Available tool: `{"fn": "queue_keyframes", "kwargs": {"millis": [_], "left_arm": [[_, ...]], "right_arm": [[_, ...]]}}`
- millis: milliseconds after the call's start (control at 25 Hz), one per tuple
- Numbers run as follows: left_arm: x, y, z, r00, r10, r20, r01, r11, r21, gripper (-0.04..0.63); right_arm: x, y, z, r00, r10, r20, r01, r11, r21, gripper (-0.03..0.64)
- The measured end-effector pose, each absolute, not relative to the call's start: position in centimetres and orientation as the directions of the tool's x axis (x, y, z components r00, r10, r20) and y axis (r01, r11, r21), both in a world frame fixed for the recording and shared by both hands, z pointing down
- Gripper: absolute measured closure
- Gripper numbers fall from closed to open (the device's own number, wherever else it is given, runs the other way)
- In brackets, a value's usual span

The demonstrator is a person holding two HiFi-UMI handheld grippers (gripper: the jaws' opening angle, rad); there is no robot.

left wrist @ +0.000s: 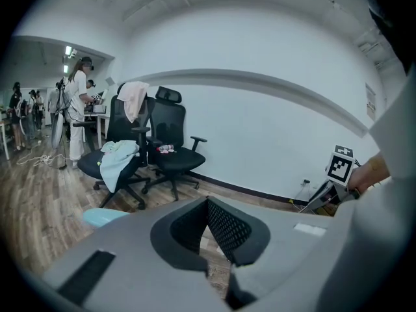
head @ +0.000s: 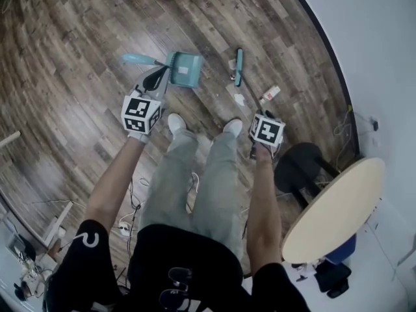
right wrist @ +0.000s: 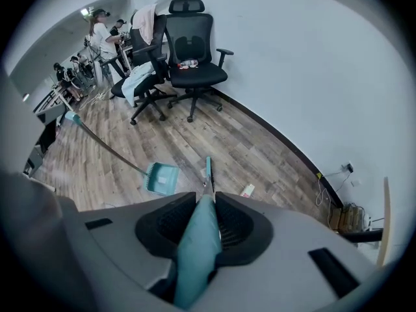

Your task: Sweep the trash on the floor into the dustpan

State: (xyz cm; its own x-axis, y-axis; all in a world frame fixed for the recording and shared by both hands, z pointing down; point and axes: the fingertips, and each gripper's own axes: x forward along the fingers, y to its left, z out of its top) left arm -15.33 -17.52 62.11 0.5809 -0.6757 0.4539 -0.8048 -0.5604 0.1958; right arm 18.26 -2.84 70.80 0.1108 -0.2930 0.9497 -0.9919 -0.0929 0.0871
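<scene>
Noted the dustpan [head: 185, 69], teal, flat on the wood floor [head: 78, 38], with its long handle [head: 138, 58] stretched off to its left. Found the left gripper [head: 158, 78] at the dustpan's near left corner, just on the near side of that handle, perhaps touching the pan's edge; too small in the head view to settle. Read its jaws in the left gripper view as drawn together at the tips, nothing pinched, only floor showing past the pads. Found the right gripper [head: 268, 116] well to the right of the dustpan and nearer the person, jaws clamped on the teal grip of the broom [head: 239, 67]. Traced the shaft from that grip down to the broom head, set on the floor to the right of the dustpan and apart from it. Logged the trash: white paper scraps [head: 239, 99] right of the dustpan and on the near side of the broom head, a small carton [head: 271, 93] farther right again, one more bit just beside the broom head. Marked both shoes [head: 175, 122] on the near side of the dustpan. Placed a black stool [head: 302, 164] and a round table [head: 338, 203] far to the right of the dustpan, behind the right gripper. Spotted, in the right gripper view, two office chairs [right wrist: 195, 64] well beyond the dustpan by the white wall [right wrist: 312, 77].
</scene>
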Motion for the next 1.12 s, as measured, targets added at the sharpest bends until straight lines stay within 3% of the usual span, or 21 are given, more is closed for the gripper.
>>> {"fn": "queue_keyframes", "kwargs": {"millis": [440,680,880,1120], "left_arm": [[-20.4,-16.3,61.4,0.548,-0.712,0.439,-0.832,-0.518,0.198,0.597],[-23.2,-15.7,61.7,0.52,-0.728,0.446,-0.851,-0.487,0.197,0.597],[-24.2,-15.7,61.3,0.508,-0.739,0.443,-0.858,-0.481,0.183,0.597],[-22.8,-15.9,61.5,0.52,-0.726,0.45,-0.847,-0.504,0.167,0.597]], "right_arm": [[9.3,-2.8,70.7,0.015,-0.31,0.95,-0.996,-0.093,-0.014,0.531],[3.6,-3.6,70.6,-0.116,-0.337,0.934,-0.976,-0.134,-0.169,0.531],[2.7,-3.8,70.1,-0.187,-0.368,0.911,-0.947,-0.178,-0.267,0.532],[4.4,-3.8,68.4,-0.158,-0.395,0.905,-0.961,-0.151,-0.233,0.532]]}}
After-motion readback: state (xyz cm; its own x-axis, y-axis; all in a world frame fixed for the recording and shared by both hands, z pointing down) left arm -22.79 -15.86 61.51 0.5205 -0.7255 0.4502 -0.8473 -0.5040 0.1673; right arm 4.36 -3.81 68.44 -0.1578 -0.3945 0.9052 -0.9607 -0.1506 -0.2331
